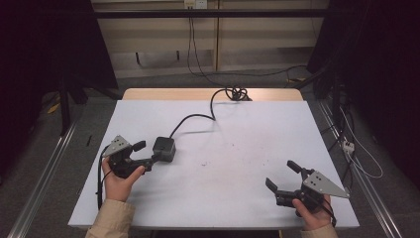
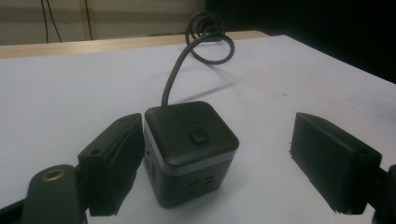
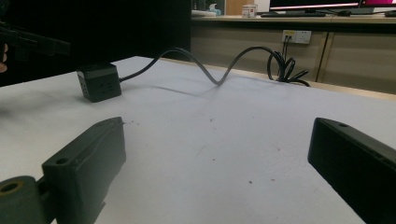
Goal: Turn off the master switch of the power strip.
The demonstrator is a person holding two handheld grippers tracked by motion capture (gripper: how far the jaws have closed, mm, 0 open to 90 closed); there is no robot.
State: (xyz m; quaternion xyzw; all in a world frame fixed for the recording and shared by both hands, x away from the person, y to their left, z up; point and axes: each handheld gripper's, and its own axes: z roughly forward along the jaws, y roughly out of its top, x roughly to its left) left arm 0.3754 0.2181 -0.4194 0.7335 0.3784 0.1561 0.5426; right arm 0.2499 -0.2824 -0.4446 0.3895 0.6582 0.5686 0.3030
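A black cube power socket (image 1: 164, 148) with a push button on top stands on the white tabletop (image 1: 228, 198) at the left. Its grey cable (image 1: 198, 116) snakes back to a coil (image 1: 236, 93) at the far edge. My left gripper (image 1: 146, 153) is open around the cube (image 2: 189, 149): one jaw lies close against the cube's left side and the other stands well off to its right. My right gripper (image 1: 281, 174) is open near the front right corner, with bare table between its jaws. From there the cube (image 3: 99, 82) is far off at the left.
A strip of bare wood (image 1: 188, 93) runs along the table's far edge. Metal rails (image 1: 44, 171) flank the table on the floor, and loose cables and a white power strip (image 1: 348, 145) lie at the right. A low cabinet wall (image 1: 213, 44) stands behind.
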